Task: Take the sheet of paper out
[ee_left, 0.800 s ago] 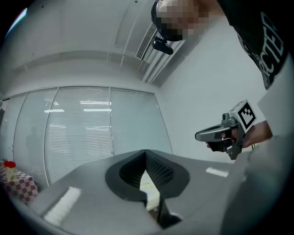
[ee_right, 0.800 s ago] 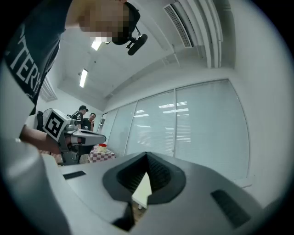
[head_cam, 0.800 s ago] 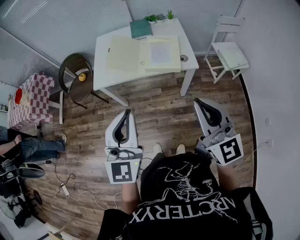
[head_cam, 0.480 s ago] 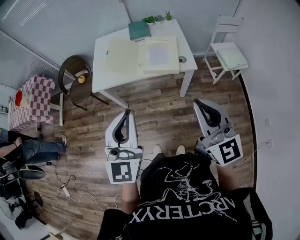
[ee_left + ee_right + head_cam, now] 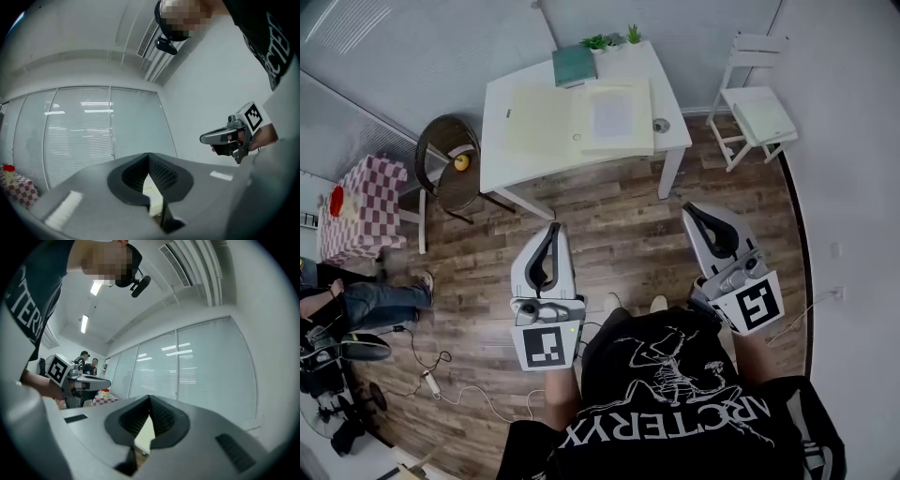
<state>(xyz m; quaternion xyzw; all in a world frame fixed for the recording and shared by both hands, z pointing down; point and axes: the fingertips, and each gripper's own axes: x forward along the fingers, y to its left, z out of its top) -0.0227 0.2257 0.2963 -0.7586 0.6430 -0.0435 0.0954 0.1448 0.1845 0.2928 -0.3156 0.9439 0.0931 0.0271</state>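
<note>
A white desk (image 5: pixel 499 164) carries an open folder (image 5: pixel 539 120) with a sheet of paper (image 5: pixel 612 114) on its right half, near a green book (image 5: pixel 574 66). Well apart from it, over the wooden floor (image 5: pixel 619 216), the left gripper (image 5: pixel 552 229) and right gripper (image 5: pixel 694 212) point toward it, fingers together.

white sheet of paper (image 5: pixel 612 114) flat on the right half of an open cream folder (image 5: pixel 534 120)
</note>
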